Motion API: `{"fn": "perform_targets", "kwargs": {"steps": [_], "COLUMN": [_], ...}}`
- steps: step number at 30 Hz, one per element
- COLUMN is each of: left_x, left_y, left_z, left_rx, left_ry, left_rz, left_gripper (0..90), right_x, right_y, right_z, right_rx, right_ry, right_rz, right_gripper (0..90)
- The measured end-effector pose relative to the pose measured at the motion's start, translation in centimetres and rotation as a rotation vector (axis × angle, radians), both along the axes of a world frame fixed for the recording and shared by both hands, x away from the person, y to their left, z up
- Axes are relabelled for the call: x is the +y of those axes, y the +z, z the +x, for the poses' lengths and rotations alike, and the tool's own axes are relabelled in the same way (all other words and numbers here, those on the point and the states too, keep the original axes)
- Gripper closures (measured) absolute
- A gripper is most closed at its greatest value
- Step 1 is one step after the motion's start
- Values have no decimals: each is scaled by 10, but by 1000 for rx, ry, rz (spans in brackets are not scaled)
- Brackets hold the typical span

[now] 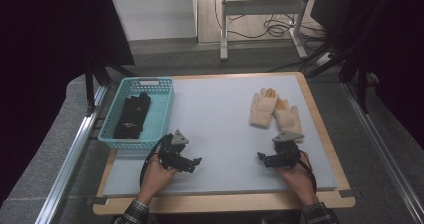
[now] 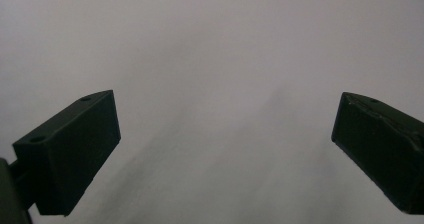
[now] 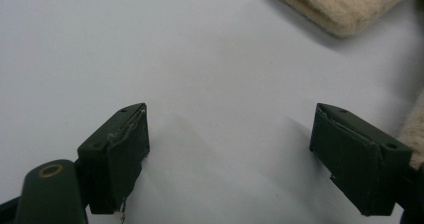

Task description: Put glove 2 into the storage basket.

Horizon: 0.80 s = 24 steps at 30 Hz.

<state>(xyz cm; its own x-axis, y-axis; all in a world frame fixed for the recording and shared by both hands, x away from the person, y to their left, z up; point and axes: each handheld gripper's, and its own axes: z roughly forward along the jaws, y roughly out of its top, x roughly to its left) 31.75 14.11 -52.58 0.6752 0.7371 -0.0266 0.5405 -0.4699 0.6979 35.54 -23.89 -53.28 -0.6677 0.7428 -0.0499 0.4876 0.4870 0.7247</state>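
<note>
While both grippers rest low on the pale grey mat, the pair of cream knitted gloves (image 1: 275, 109) lies just beyond the right gripper (image 1: 264, 158), fingers pointing away; its jaws, like the left gripper's (image 1: 195, 164), stand apart, empty.

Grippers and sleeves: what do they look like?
Both the left gripper and right gripper are black, each with two blocky jaws, a grey three-cornered plate on top and a dark cable trailing back. Each hand emerges from a plaid sleeve.
</note>
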Motion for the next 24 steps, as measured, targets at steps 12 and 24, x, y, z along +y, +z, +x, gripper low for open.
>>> {"fn": "perform_targets", "kwargs": {"steps": [12, 24], "left_x": [2, 3], "left_y": [-23, -24], "left_z": [-5, -5], "left_rx": [20, 17], "left_ry": [35, 39], "left_rz": [-2, -7], "left_gripper": [0, 1], "right_x": [1, 1], "right_y": [0, 1], "right_z": [0, -2], "right_rx": [-3, -15], "right_ry": [-12, -18], "right_rz": [-15, -15], "right_gripper": [94, 121]}}
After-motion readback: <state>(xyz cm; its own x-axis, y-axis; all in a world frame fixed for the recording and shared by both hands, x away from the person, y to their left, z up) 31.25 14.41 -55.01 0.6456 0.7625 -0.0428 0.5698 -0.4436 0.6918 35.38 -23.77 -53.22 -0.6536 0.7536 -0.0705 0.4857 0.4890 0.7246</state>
